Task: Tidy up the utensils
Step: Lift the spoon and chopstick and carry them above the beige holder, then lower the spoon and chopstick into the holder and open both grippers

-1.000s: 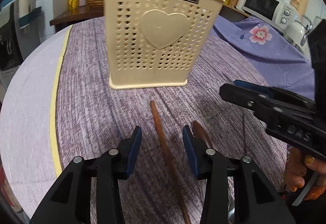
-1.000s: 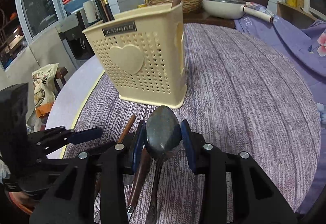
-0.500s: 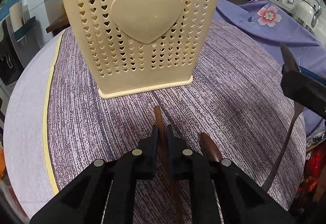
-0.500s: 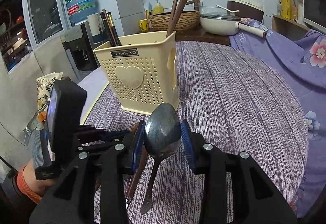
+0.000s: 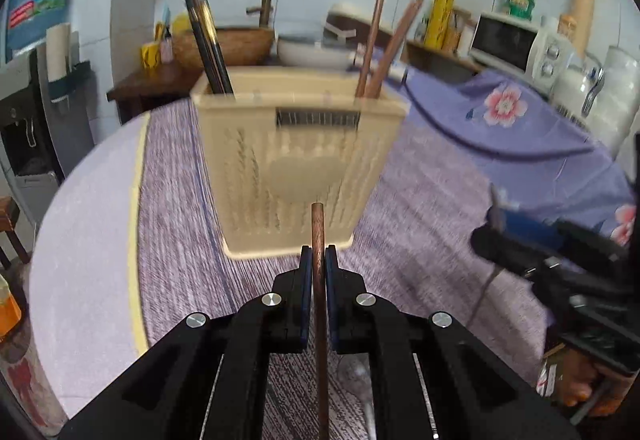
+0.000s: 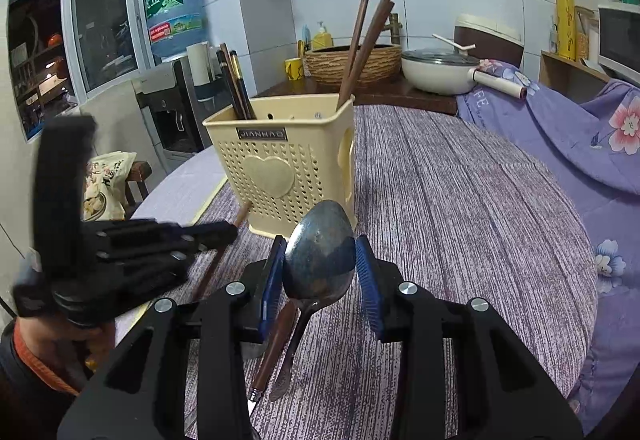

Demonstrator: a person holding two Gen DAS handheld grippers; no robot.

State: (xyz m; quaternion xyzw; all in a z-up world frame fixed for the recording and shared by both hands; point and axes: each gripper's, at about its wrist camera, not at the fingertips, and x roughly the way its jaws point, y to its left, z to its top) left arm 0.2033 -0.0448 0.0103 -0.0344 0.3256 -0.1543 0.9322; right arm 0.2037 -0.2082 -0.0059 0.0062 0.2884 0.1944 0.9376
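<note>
Half a second ago the left claw (image 5: pixel 319 260) sat low on the desk (image 5: pixel 420 200), its blue pads closed on a wooden chopstick (image 5: pixel 318 232) that lay flat on the cloth. Now the chopstick is off the surface, pinched between the narrow pads with its blunt end poking up ahead of them, and the cream holder (image 5: pixel 296 160) has dropped from filling the view to sitting just ahead of and below the claw's tip. The blur in the left view suggests the claw is in motion. By my reading the pick-up is done and the carry to the holder is under way.

The right claw (image 6: pixel 320 272) has risen as well and grips a metal spoon (image 6: pixel 320 252) by the edges of its bowl, handle hanging down. A brown-handled utensil (image 6: pixel 276 344) lies on the desk beneath it; its working end is hidden.

The chopstick is a slim, round, dark-brown wooden rod. The holder (image 6: pixel 280 172) is rigid plastic, box-shaped, pierced with small heart holes around a raised heart, and already holds dark chopsticks (image 6: pixel 234 84) at its left corner and brown ones (image 6: pixel 360 44) at its right. The spoon is dull, tarnished steel with a smooth oval bowl. The desk wears a woven purple-grey cloth, coarse and streaky.
</note>
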